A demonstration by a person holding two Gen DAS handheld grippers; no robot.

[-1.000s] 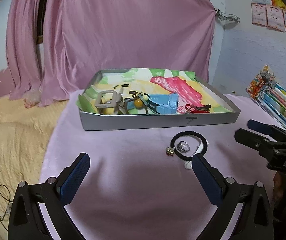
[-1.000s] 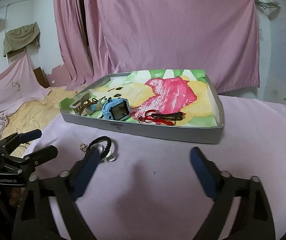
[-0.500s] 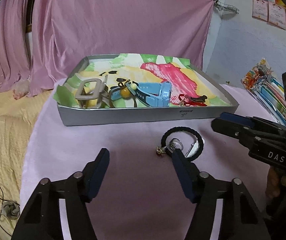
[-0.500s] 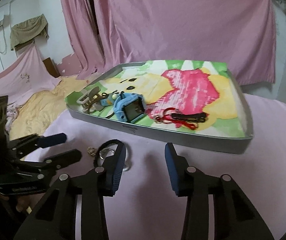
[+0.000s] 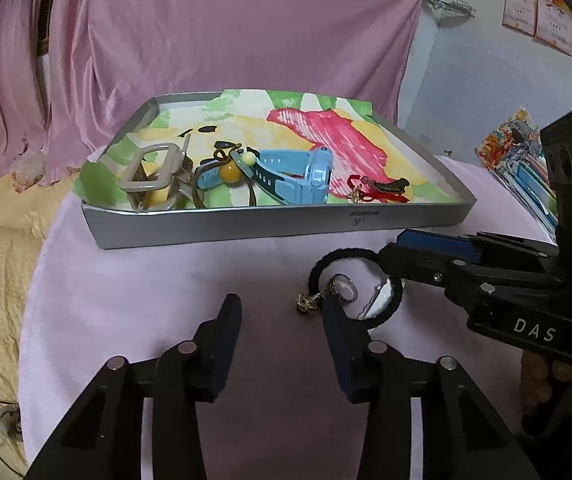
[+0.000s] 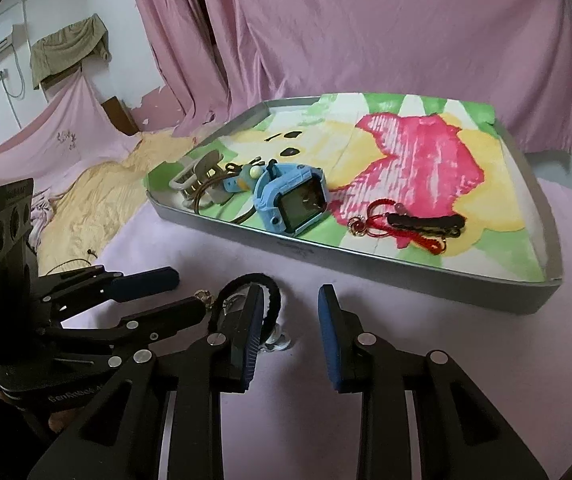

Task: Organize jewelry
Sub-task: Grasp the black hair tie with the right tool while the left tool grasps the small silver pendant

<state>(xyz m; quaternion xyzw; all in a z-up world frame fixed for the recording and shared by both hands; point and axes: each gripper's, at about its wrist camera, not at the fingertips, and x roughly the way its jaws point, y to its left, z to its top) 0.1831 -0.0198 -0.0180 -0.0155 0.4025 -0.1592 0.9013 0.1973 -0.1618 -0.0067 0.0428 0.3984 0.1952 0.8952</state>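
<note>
We find the tray already holding a blue watch, a red cord and a clip; the hair tie and ring remain on the bench before it; left gripper and right gripper both narrowly parted, empty.

White letters "DAS" stood on the right tongs; "GenRobot", partly cut off, showed on the left tongs.

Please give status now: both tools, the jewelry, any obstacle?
Left tool open, empty. Right tool open, empty. Black round hair tie with silver ring on pink cloth, outside grey tray. No obstacle.
</note>
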